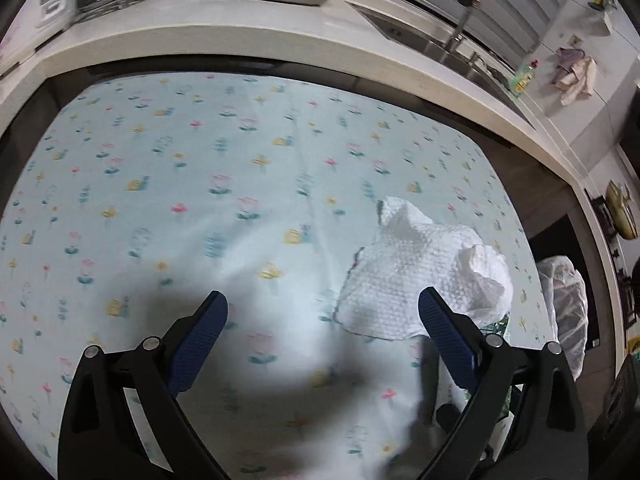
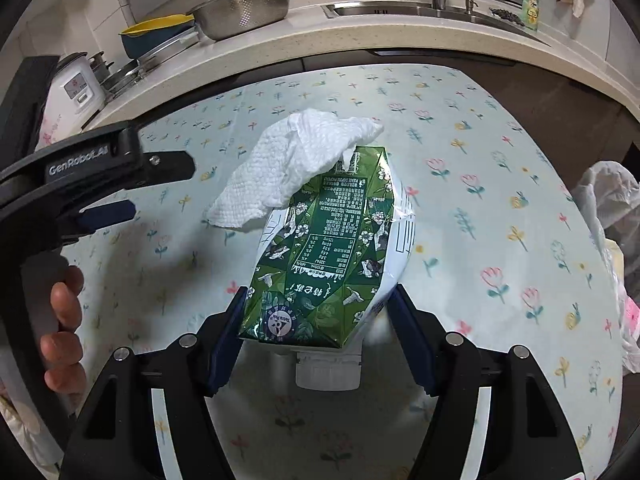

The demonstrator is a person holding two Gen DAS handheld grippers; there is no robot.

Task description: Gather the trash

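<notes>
Green, crumpled drink carton printed with white flowers, a nutrition table and a "Tetra Pak" mark sits clamped between my right fingers, over the floral-clothed bench. At its 11 o'clock a white embossed paper towel touches it. "GenRobot.AI" marks my left fingers, open and empty.

Table stood covered by pale blue cloth with small flower print; crumpled white paper towel lay on cloth; kitchen counter ran just behind table, carrying metal colander.
</notes>
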